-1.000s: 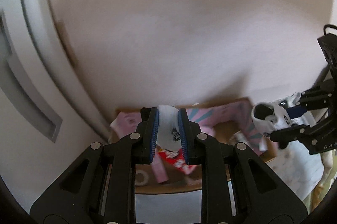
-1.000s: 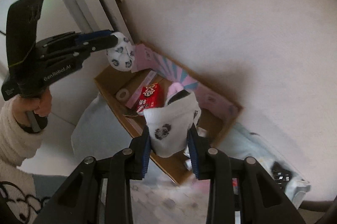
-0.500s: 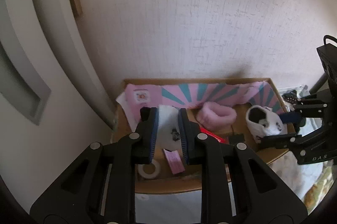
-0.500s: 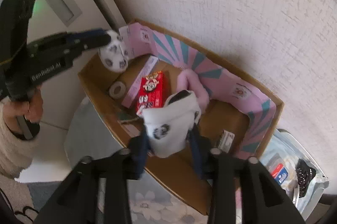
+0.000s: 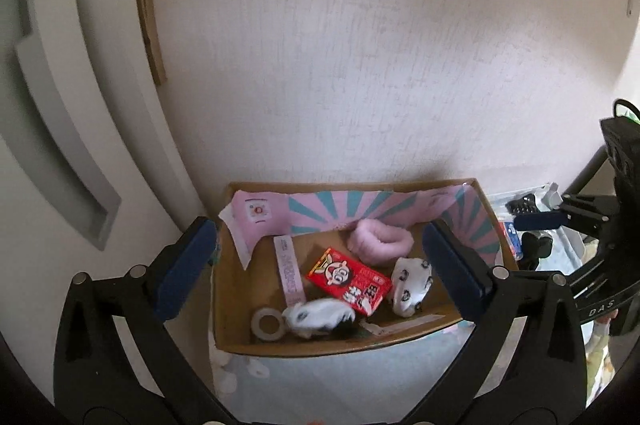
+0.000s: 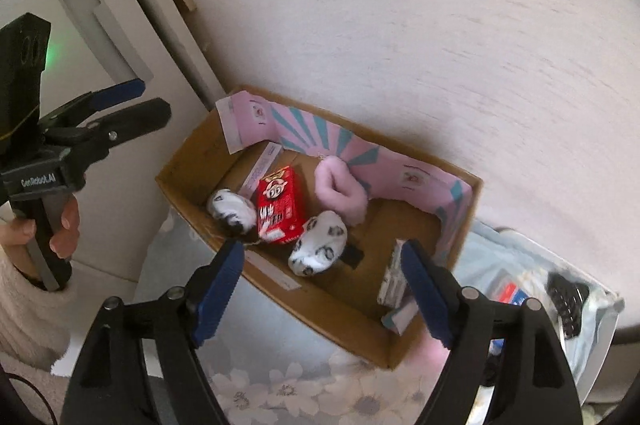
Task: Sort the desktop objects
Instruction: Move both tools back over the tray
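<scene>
Both our tongs, left [image 5: 320, 265] and right [image 6: 322, 291], have just been opening and stand apart, empty; the two socks [image 5: 320, 317] [image 6: 318, 249] lie below them in the cardboard box [image 6: 320, 301].

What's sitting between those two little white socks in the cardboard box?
A red snack box lies between the two socks, touching or nearly touching both. The right wrist view shows it best; the left wrist view shows the same.
</scene>
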